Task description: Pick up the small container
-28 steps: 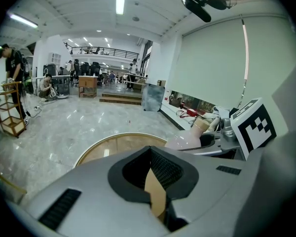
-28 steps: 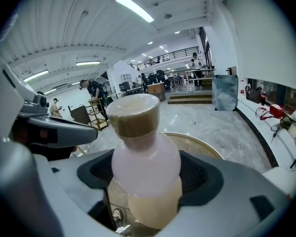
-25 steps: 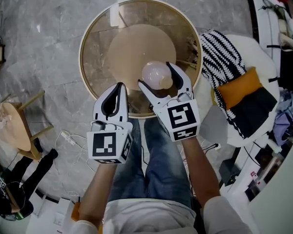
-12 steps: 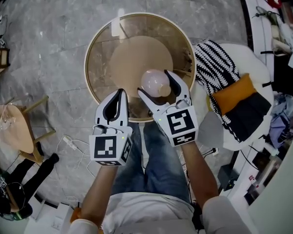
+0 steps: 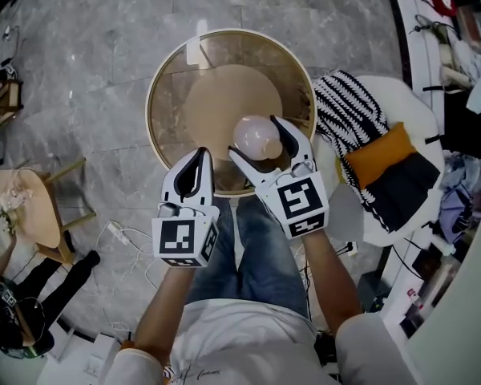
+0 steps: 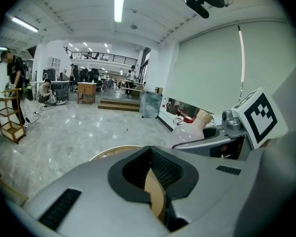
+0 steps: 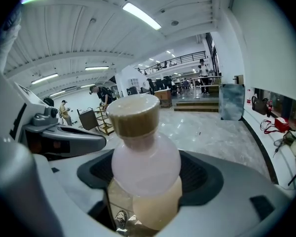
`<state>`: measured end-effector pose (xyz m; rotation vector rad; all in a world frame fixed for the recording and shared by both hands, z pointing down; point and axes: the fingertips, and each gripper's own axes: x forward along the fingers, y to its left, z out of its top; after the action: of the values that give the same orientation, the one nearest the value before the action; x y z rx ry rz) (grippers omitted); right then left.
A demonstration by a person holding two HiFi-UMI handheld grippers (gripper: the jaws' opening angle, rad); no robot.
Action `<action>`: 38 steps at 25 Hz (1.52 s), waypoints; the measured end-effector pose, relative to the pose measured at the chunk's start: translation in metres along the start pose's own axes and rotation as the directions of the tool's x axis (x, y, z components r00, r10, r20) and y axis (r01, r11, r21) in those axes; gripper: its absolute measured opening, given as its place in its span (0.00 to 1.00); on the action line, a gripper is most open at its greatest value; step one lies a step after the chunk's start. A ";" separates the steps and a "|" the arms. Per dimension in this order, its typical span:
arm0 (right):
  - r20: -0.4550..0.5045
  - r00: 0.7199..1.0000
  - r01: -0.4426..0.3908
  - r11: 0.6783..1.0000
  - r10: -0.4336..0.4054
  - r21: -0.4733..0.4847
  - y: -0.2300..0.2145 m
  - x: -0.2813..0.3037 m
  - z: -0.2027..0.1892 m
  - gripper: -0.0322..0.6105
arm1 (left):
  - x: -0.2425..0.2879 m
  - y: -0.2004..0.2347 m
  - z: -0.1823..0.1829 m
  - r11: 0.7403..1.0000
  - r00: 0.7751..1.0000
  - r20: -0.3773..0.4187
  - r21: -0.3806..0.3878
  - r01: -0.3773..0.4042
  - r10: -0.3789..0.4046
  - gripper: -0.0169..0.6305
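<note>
The small container (image 5: 255,135) is a pale pink round bottle with a tan cap (image 7: 135,113). My right gripper (image 5: 258,139) is shut on its body (image 7: 145,168) and holds it over the near edge of the round glass table (image 5: 157,95). It also shows in the left gripper view, where the bottle (image 6: 196,126) sits at right beside the right gripper's marker cube (image 6: 259,116). My left gripper (image 5: 201,154) hangs just left of the right one, jaws together with nothing between them (image 6: 151,182).
A white armchair (image 5: 421,127) with a striped blanket (image 5: 349,103) and an orange cushion (image 5: 378,152) stands to the right of the table. A small wooden stool (image 5: 28,211) is at left. Cables (image 5: 116,231) lie on the marble floor by the person's legs.
The right gripper keeps its hold on the bottle. Both grippers have drifted slightly right in the head view, and the table looks a little smaller.
</note>
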<state>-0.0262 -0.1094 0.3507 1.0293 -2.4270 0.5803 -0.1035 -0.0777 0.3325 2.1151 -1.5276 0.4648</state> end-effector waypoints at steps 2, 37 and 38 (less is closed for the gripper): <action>0.003 1.000 -0.006 1.000 0.006 -0.006 0.002 -0.006 0.005 0.64 | -0.005 -0.003 0.002 1.000 1.000 -0.002 0.010 0.006 -0.006 0.05; 0.024 0.989 -0.142 0.988 0.144 -0.059 0.054 -0.109 0.055 0.64 | -0.067 -0.050 0.044 0.998 0.997 0.051 0.042 0.048 -0.050 0.05; 0.025 0.989 -0.144 0.988 0.146 -0.061 0.055 -0.112 0.056 0.64 | -0.070 -0.051 0.045 0.998 0.997 0.054 0.042 0.048 -0.051 0.05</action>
<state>-0.0101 -0.0412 0.2328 0.8486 -2.5439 0.5412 -0.0774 -0.0359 0.2483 2.2086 -1.5041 0.4265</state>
